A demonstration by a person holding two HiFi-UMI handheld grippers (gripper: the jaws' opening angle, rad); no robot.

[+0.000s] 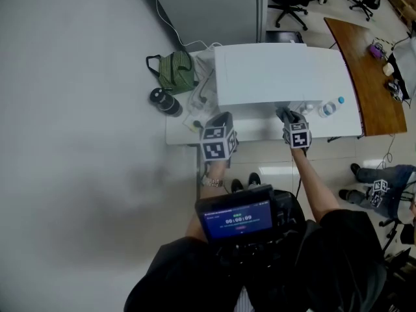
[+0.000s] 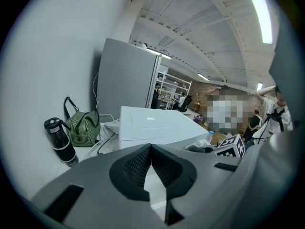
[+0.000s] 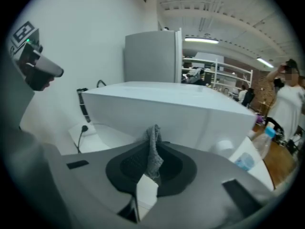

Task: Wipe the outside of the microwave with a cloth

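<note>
The white microwave stands on a white table, its front facing me. In the right gripper view its pale side fills the middle, a short way beyond the jaws. My right gripper is shut on a grey cloth that sticks up between the pads. Seen from the head view, this gripper hovers at the table's front edge, before the microwave's right part. My left gripper is shut with nothing in it; it hangs at the front edge, by the microwave's left corner.
A green striped bag and a black flask sit left of the microwave, with cables between them. A water bottle lies at its right. A brown desk stands further right. A grey cabinet rises behind, and a white wall runs along the left.
</note>
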